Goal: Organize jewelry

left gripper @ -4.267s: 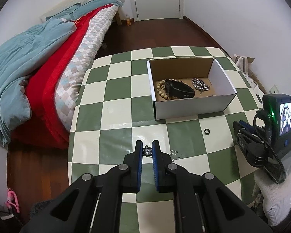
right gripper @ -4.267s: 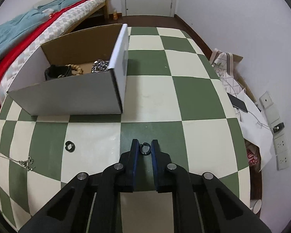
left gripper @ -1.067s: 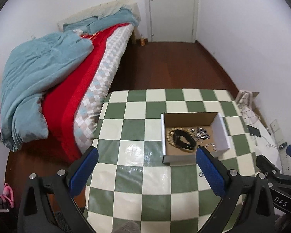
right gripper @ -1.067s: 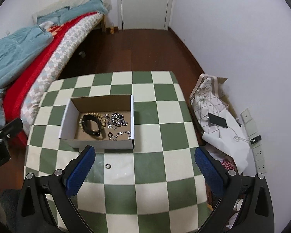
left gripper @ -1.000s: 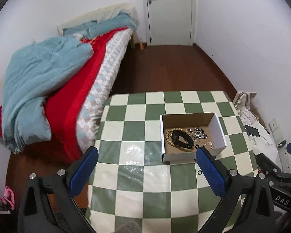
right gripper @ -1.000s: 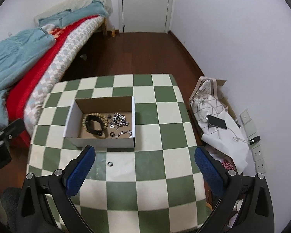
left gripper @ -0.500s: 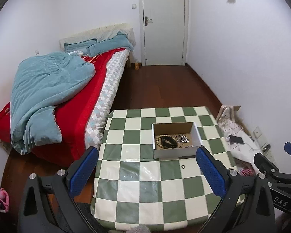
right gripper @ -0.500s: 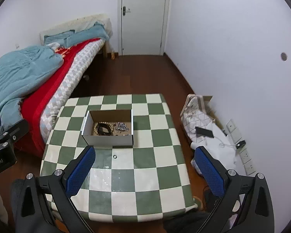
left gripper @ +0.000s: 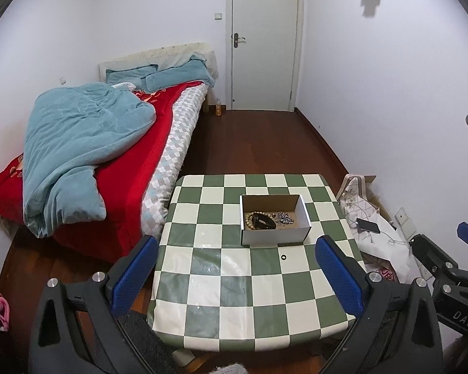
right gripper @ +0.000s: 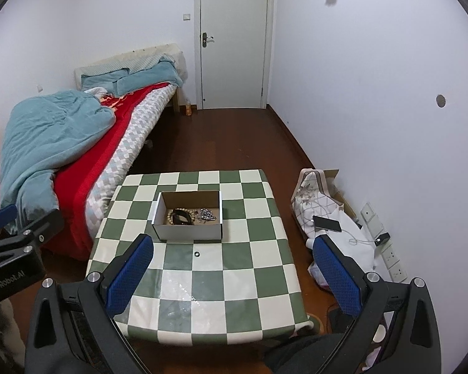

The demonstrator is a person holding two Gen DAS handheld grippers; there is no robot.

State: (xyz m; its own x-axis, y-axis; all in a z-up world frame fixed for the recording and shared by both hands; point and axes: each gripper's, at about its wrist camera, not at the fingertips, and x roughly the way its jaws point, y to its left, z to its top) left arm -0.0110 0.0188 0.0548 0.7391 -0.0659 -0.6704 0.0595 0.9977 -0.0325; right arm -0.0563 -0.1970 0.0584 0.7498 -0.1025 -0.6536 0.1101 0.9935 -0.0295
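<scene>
Two grippers up high, one box, one stray ring

Left gripper (left gripper: 235,268) and right gripper (right gripper: 232,265) both hang spread wide, holding nothing, well above the checkered table (left gripper: 202,280). The cardboard box (left gripper: 274,237) lies long side left-right, holding a bead bracelet (left gripper: 249,219), black band (left gripper: 265,221) and silver chain (left gripper: 284,217). One small ring (left gripper: 283,256) sits just in front. Bed (left gripper: 93,155) to the left.

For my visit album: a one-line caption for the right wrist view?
Open right gripper above a checkered table; jewelry box filled, one ring outside.
</scene>
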